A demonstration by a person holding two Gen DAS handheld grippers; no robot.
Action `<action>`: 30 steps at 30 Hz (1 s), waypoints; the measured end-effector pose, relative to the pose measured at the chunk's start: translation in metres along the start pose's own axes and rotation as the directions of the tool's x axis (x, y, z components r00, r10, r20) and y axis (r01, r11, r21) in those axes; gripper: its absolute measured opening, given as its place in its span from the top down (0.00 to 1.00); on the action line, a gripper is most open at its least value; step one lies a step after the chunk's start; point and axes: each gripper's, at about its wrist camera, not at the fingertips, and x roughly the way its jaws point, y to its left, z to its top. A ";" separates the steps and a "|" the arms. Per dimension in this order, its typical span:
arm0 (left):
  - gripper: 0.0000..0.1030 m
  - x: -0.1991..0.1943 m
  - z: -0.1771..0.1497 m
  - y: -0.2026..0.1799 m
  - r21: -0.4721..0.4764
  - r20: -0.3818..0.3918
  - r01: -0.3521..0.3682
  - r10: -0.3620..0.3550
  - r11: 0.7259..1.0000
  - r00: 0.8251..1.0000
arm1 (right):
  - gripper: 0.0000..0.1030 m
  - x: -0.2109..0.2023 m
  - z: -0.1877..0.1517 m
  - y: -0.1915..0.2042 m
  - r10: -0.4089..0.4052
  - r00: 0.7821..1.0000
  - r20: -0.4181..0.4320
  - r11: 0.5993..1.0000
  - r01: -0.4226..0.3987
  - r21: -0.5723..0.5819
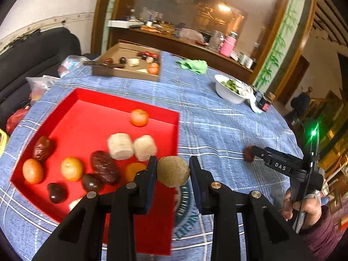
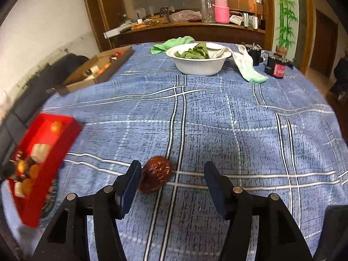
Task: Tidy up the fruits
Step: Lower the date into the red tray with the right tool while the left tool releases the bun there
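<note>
On the blue-checked table [image 2: 217,119], my left gripper [image 1: 173,169] grasps a kiwi [image 1: 173,170] over the red tray [image 1: 121,102]. My right gripper [image 2: 171,174] is spread wide around a red date [image 2: 155,174].

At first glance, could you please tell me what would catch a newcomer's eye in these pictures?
The red tray on the blue cloth stands out, holding oranges, dates and pale fruits. Just over its near right corner, the left gripper has a kiwi between its fingers. On the bare cloth to the right, a lone date lies between the open fingers of the right gripper, against the left one.
</note>
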 end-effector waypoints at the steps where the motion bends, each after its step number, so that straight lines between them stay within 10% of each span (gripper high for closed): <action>1: 0.72 -0.002 0.002 0.005 -0.007 0.007 -0.013 0.013 1.000 1.000 | 0.38 0.003 0.002 0.002 -0.004 1.000 0.001 1.000 0.004 -0.003; 6: 0.72 -0.009 0.005 0.031 -0.064 0.026 -0.059 0.061 0.996 0.998 | 0.63 0.020 0.006 0.007 0.014 0.999 -0.050 1.000 -0.013 0.018; 13: 0.72 -0.013 0.008 0.073 -0.153 0.038 -0.105 0.112 0.983 0.993 | 0.69 0.010 -0.001 0.024 -0.004 0.999 -0.054 0.999 0.002 -0.035; 25: 0.71 -0.007 0.004 0.123 -0.265 0.025 -0.156 0.169 0.951 0.985 | 0.70 -0.026 0.016 0.134 0.263 0.964 -0.028 0.953 -0.264 -0.151; 30: 0.43 -0.012 0.004 0.132 -0.289 0.044 -0.144 0.164 0.946 0.986 | 0.71 -0.014 0.014 0.195 0.334 0.938 -0.092 0.912 -0.346 -0.219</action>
